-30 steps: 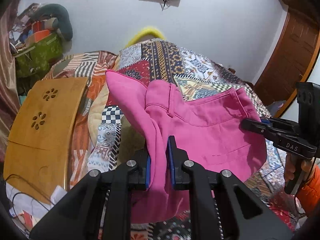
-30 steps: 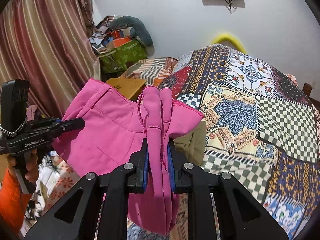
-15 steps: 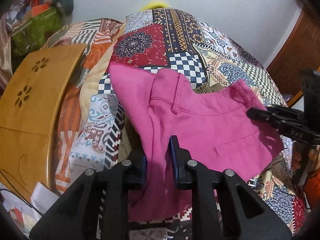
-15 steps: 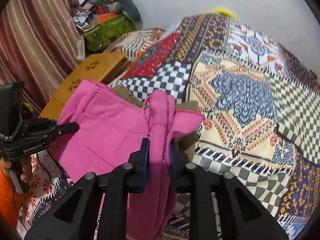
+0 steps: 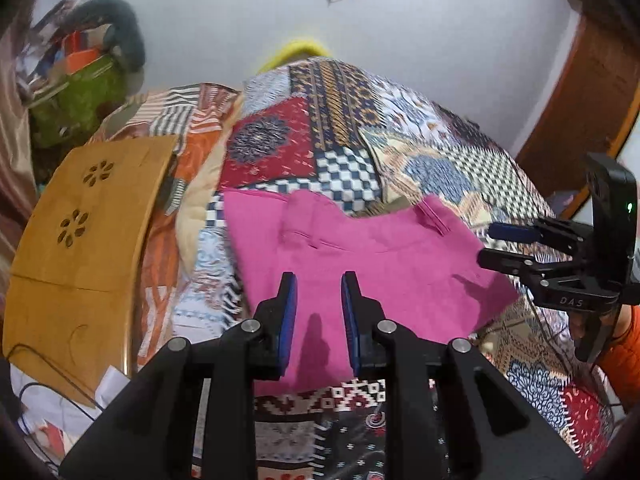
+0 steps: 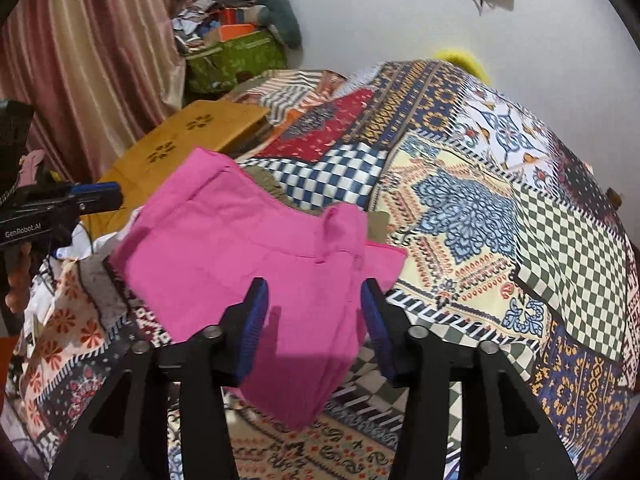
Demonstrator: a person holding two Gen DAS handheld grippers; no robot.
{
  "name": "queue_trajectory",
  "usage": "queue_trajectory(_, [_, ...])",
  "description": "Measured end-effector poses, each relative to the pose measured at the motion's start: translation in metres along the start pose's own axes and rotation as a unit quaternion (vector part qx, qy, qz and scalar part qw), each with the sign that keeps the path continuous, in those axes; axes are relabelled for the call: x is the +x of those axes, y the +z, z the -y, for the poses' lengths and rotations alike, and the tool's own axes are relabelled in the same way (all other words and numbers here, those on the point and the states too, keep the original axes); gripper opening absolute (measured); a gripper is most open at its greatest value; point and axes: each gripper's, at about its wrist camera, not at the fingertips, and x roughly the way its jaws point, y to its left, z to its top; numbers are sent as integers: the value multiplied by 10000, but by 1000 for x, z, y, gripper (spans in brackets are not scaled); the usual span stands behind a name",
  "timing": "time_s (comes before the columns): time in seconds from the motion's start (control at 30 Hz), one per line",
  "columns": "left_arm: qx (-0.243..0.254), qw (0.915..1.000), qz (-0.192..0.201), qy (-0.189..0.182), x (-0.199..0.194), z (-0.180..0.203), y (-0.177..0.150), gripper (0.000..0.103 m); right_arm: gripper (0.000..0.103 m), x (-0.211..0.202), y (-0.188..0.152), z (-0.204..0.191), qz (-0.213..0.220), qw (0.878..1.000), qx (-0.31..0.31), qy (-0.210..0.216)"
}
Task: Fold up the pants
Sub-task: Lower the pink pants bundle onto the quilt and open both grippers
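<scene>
Pink pants [image 5: 372,268] apparently flat on quilt [image 6: 472,208], left tongs [image 5: 316,312] spread, right tongs [image 6: 314,320] just opening.

The pants [image 5: 360,272] are matt pink woven cloth; the bedspread [image 6: 460,208] is printed patchwork cloth; the tray [image 5: 80,240] is smooth wood; each hand-held gripper [image 6: 314,304] is matt black plastic.

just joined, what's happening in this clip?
A person with a handheld gripper in each hand is folding pink pants on a bed covered by a patchwork quilt. The pants now lie on the quilt, folded. The right gripper has just been opening and its pads stand clear of the cloth on both sides. The left gripper is also open, with a narrower gap, over the near edge of the pants. Both have let go; nothing is held.
</scene>
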Motion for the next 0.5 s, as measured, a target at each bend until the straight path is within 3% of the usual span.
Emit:
queue_trajectory(0.27, [-163,9966,-721,370,53,-6,-26,21,46,33,-17,-3,-558,9983,66,160])
queue_trajectory(0.5, [-399,9961,-668,407,31,-11,-30,22,51,17,-18,4,-463,9983,308,180])
